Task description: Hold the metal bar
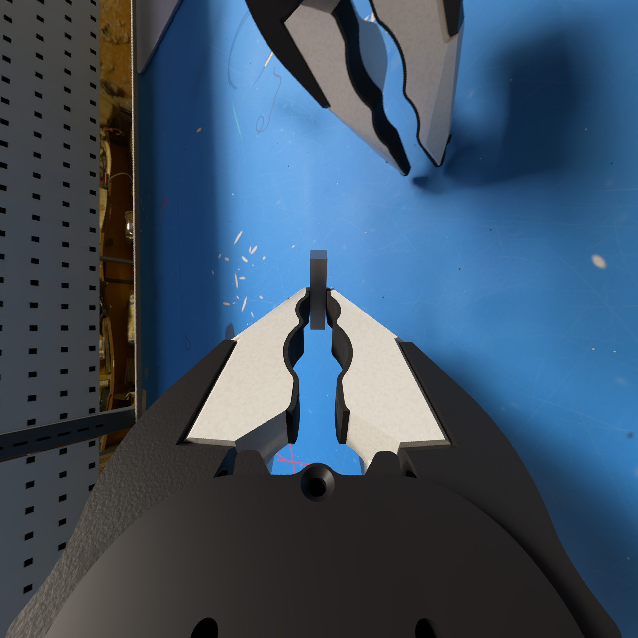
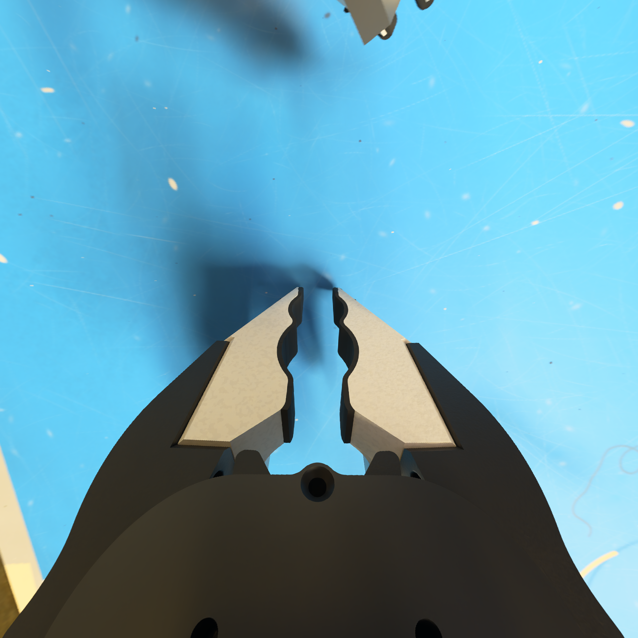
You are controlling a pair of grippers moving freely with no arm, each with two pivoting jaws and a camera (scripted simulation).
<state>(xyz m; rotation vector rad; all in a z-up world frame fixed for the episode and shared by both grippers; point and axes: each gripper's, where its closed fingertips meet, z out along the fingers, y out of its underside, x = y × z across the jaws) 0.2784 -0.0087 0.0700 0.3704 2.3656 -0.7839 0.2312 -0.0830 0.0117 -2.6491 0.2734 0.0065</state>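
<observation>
The metal bar [image 1: 318, 272] is a short, dark grey flat piece, standing upright between the tips of my left gripper [image 1: 318, 290]. The left gripper is shut on it and holds it over the blue table [image 1: 466, 276]. The bar's upper end sticks out beyond the fingertips. My right gripper [image 2: 317, 290] is narrowly open and empty, its tips close to the blue surface. It also shows at the top of the left wrist view [image 1: 422, 166], apart from the bar. A pale fingertip of the left gripper [image 2: 373, 20] shows at the top of the right wrist view.
A grey perforated panel [image 1: 48, 241] stands to the left, beyond the table's left edge [image 1: 136, 241]. Cluttered brown shelving [image 1: 115, 276] shows behind it. The scratched blue surface [image 2: 483, 207] carries small pale flecks.
</observation>
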